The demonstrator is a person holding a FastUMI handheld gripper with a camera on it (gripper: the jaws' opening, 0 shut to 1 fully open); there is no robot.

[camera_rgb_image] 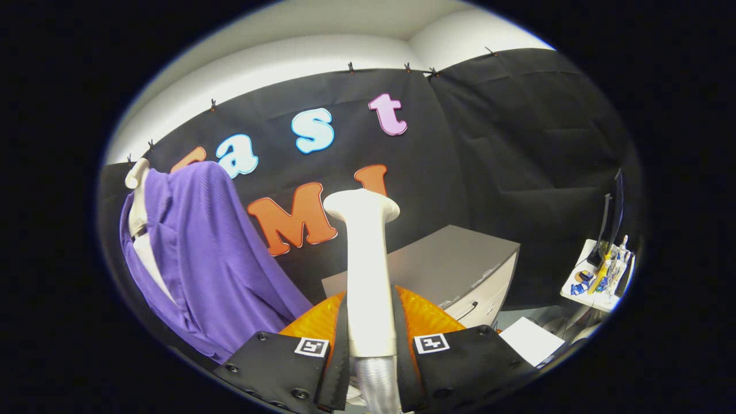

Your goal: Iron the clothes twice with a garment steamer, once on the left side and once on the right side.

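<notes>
Tool [371, 339] is clamped on the white plastic steamer wand [365, 270], low on its stiff, light handle; soft purple shirt [210, 259] hangs off to its left, probably swings easily.

Black cloth [517, 144] hangs as booth wall, pinned along top edge with small clips [350, 68]. White wall [322, 54] and ceiling above it. Grey cabinet [443, 261] with drawer handles stands before cloth. Small white table [575, 287] at far side, cluttered with small items. Dark monitor [616, 210] just behind table.
</notes>
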